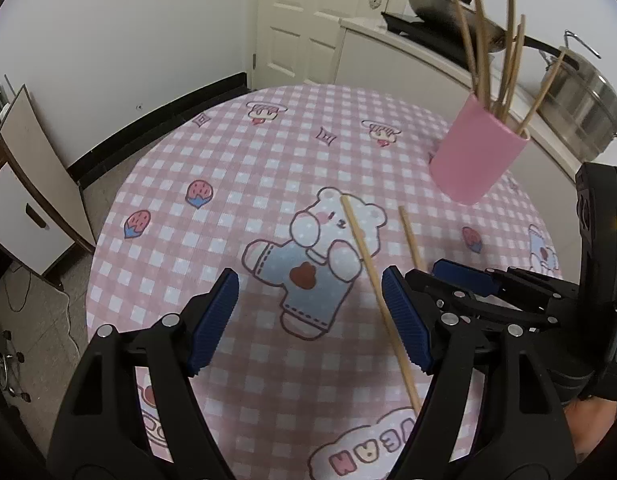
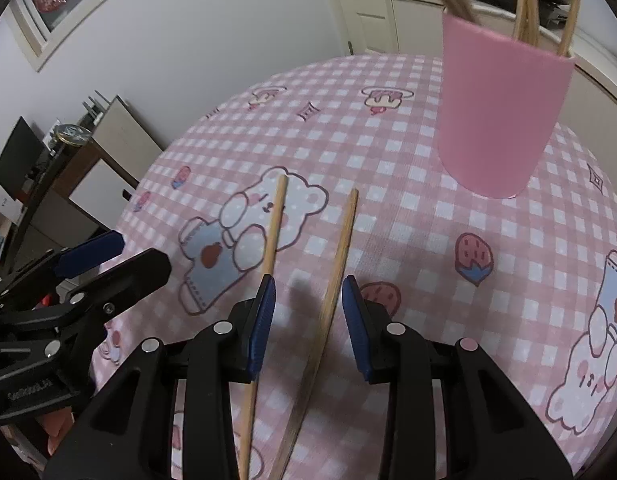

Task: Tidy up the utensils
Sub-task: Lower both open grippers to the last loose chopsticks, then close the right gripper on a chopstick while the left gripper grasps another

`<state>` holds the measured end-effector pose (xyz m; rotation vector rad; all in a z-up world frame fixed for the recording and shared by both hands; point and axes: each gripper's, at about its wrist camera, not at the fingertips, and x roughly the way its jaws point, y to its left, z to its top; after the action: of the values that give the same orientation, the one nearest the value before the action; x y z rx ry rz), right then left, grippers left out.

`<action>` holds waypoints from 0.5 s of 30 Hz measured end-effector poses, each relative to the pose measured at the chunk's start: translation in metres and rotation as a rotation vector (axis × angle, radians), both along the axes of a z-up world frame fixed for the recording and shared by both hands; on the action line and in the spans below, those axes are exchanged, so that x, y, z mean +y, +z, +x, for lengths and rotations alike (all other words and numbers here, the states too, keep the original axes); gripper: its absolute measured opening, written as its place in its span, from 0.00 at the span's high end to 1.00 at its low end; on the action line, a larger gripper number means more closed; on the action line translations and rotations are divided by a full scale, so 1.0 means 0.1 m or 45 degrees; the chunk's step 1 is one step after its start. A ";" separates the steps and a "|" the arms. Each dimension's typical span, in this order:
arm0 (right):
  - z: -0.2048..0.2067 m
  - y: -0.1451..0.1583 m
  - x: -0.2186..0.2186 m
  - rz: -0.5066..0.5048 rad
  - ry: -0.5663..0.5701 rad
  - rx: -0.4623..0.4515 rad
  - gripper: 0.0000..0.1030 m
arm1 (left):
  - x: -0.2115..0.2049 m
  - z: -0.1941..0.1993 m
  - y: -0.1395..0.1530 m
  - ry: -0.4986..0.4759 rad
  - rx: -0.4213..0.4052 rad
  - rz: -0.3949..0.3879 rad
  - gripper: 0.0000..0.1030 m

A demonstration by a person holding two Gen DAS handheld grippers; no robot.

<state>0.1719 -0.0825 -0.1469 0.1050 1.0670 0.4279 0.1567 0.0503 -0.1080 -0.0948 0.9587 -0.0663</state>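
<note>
Surface: round desk (image 1: 180,184) under a pink gingham cloth printed with bears and strawberries.

Near: left tongs (image 1: 310,316), released, jaws wide apart above the cloth. One loose chopstick (image 1: 372,280) lies on the bear print, passing just inside the right-hand jaw; whether it touches the pad cannot be told.

Near right: right tongs (image 2: 308,322), released, jaws apart. A second chopstick (image 2: 336,264) lies on the cloth between them, in contact with neither. The two chopsticks lie side by side, near but apart.

Middle, far right: pink cup (image 1: 478,148), upright, holding several chopsticks (image 1: 480,40) leaning outward.

Far: white door (image 1: 304,20); white counter (image 1: 392,56) with dark wok (image 1: 436,8) and steel pot (image 1: 584,96). Left: cabinet (image 1: 32,184) against the white wall.
</note>
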 end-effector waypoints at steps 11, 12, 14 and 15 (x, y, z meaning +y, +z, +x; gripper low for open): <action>0.07 -0.09 0.01 -0.105 0.032 -0.036 0.92 | -0.02 0.15 -0.15 0.005 0.045 -0.016 0.29; 0.08 -0.11 -0.01 -0.078 0.034 -0.033 0.93 | -0.05 0.18 -0.17 0.008 0.052 -0.018 0.29; 0.08 -0.10 -0.07 -0.075 0.026 -0.044 0.94 | -0.10 0.23 -0.20 0.007 0.063 -0.022 0.29; 0.08 -0.10 -0.11 -0.078 0.023 -0.048 0.94 | -0.12 0.26 -0.21 0.003 0.071 -0.024 0.29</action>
<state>0.1797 -0.0930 -0.1569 0.0327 1.0435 0.4112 0.1824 0.0378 -0.1295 -0.1159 1.0136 -0.0708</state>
